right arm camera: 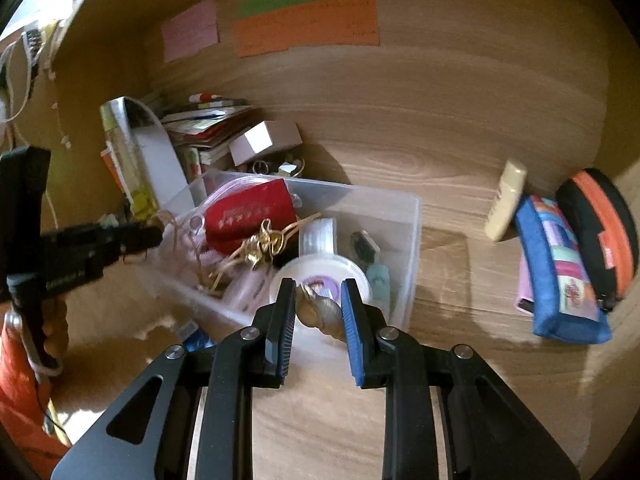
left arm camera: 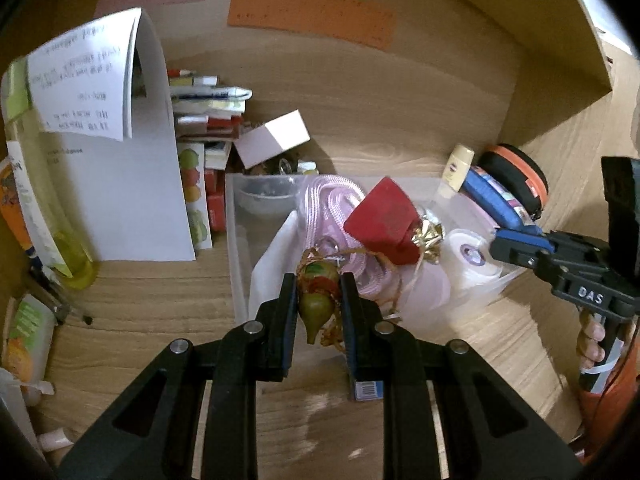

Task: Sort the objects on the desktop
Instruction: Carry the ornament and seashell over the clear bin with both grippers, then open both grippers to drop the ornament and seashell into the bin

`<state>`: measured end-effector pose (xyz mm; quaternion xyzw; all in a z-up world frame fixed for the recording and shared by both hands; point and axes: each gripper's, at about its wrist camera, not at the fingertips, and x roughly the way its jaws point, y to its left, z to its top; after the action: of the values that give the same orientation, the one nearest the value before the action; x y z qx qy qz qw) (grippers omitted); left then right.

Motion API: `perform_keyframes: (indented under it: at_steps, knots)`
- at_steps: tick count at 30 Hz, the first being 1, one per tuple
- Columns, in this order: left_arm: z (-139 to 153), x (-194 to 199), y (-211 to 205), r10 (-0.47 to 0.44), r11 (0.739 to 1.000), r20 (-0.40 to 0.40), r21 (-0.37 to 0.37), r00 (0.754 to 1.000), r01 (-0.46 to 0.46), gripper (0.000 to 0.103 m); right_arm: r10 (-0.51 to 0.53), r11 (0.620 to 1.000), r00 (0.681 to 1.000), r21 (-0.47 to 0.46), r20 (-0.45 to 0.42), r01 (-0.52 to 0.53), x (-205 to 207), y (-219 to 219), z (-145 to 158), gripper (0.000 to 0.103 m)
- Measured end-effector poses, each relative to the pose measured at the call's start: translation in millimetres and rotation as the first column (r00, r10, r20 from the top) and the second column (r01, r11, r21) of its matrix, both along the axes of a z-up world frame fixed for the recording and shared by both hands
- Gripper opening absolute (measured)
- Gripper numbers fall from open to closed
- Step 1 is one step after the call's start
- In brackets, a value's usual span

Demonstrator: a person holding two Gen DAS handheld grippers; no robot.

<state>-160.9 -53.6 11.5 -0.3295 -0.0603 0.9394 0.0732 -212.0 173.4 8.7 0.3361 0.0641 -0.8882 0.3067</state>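
Note:
My left gripper (left arm camera: 318, 292) is shut on a small painted gourd ornament (left arm camera: 316, 300) with a gold cord, held just above the near edge of a clear plastic bin (left arm camera: 234, 248). My right gripper (right arm camera: 318, 300) is shut on a tan spiral seashell (right arm camera: 320, 310) over the same clear plastic bin (right arm camera: 412, 240). The bin holds a red pouch (left arm camera: 384, 220) with a gold bow, a pink zip bag (left arm camera: 332, 200) and a white tape roll (left arm camera: 470, 256). The right gripper (left arm camera: 520, 246) also shows at the right edge of the left wrist view; the left gripper (right arm camera: 152, 236) shows at the left of the right wrist view.
A curled white paper (left arm camera: 132, 184) and a stack of booklets and boxes (left arm camera: 208, 120) stand left of the bin. A cream tube (right arm camera: 506, 204), a blue patchwork pencil case (right arm camera: 560, 272) and an orange-black zip case (right arm camera: 600, 232) lie on the wooden desk to the right. Coloured notes (right arm camera: 308, 26) hang on the back wall.

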Motion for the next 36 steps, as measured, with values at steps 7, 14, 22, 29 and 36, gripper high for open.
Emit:
perform_keyframes:
  at_steps: [7, 14, 22, 29, 36]
  knots:
    - [-4, -1, 2, 0.007, 1.000, -0.011, -0.025, 1.000, -0.007, 0.020, -0.015, 1.000, 1.000, -0.005, 0.026, 0.015, -8, -7, -11, 0.021]
    - [-6, 2, 12, -0.005, 0.995, -0.035, -0.099, 0.999, 0.002, 0.037, -0.001, 1.000, 1.000, 0.012, -0.030, 0.002, 0, -15, -13, 0.031]
    - [-5, 6, 10, -0.007, 0.995, -0.050, -0.100, 0.999, 0.002, 0.040, -0.023, 1.000, 0.998, -0.001, -0.059, 0.023, 3, -12, -10, 0.051]
    - [6, 18, 12, -0.009, 0.996, -0.116, -0.094, 0.993, -0.001, 0.072, -0.024, 0.999, 0.995, -0.024, -0.101, 0.022, 18, -11, 6, 0.076]
    - [12, 25, 7, 0.022, 0.998, -0.084, -0.048, 0.996, -0.026, 0.087, -0.017, 0.998, 0.993, 0.050, -0.118, 0.023, 42, -11, 11, 0.081]
